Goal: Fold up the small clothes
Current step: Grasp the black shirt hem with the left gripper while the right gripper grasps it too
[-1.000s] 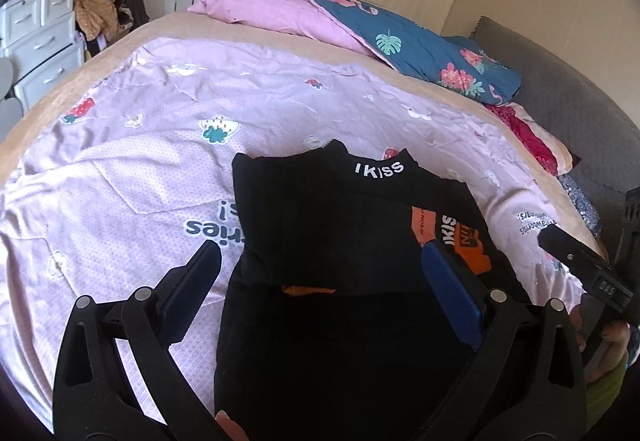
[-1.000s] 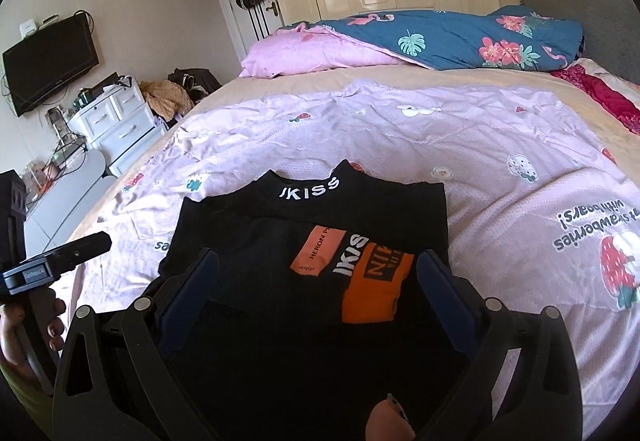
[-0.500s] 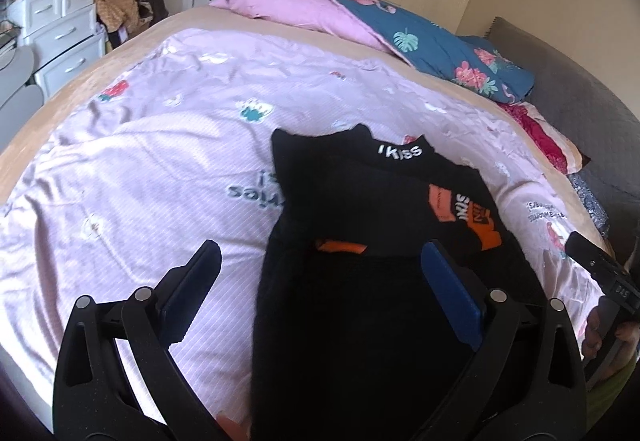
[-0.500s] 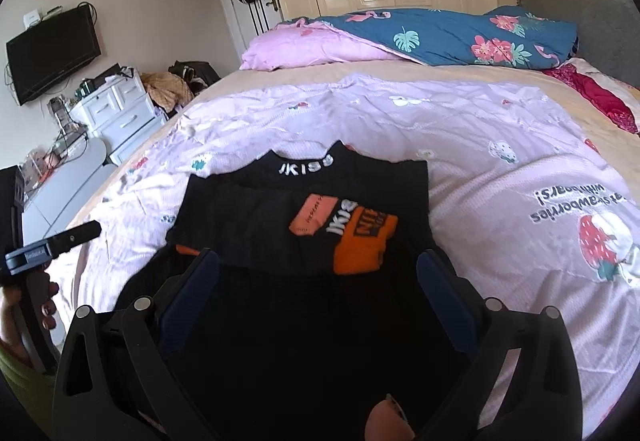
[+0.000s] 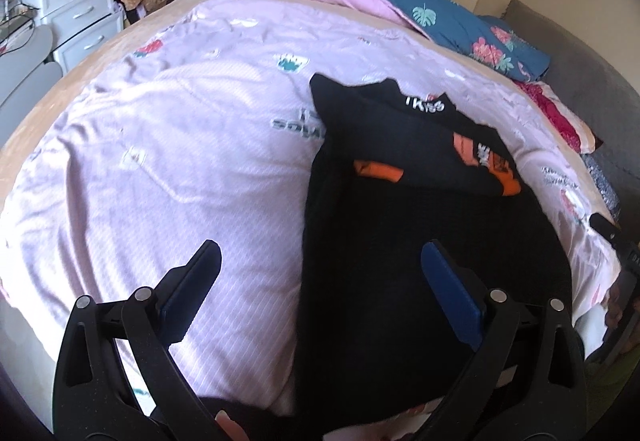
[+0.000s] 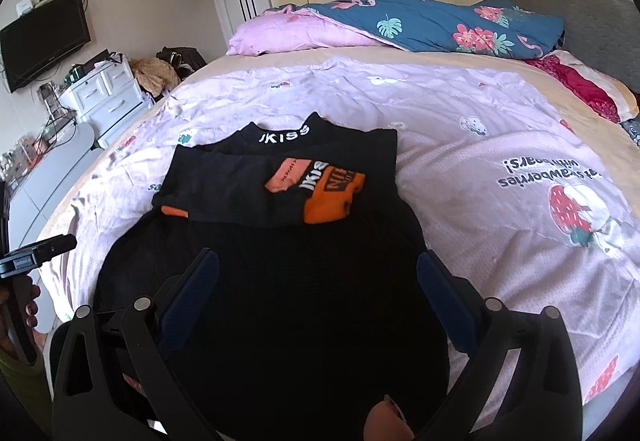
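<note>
Black top (image 6: 276,241) with orange print lies partly folded on the pink bedsheet (image 6: 480,145); left gripper (image 5: 320,261) and right gripper (image 6: 318,265) hover above it, fingers spread wide, empty.

Both grippers have been drawn back toward the near edge of the bed (image 6: 460,113), away from the top (image 6: 280,241). In the left wrist view, the left gripper (image 5: 320,265) has been shifted to the left, so that the top is now seen to the right, only its left border lying between the fingers. In the right wrist view, the right gripper (image 6: 318,269) has been pulled back, and more of the top's lower body is shown below the folded sleeves.
</note>
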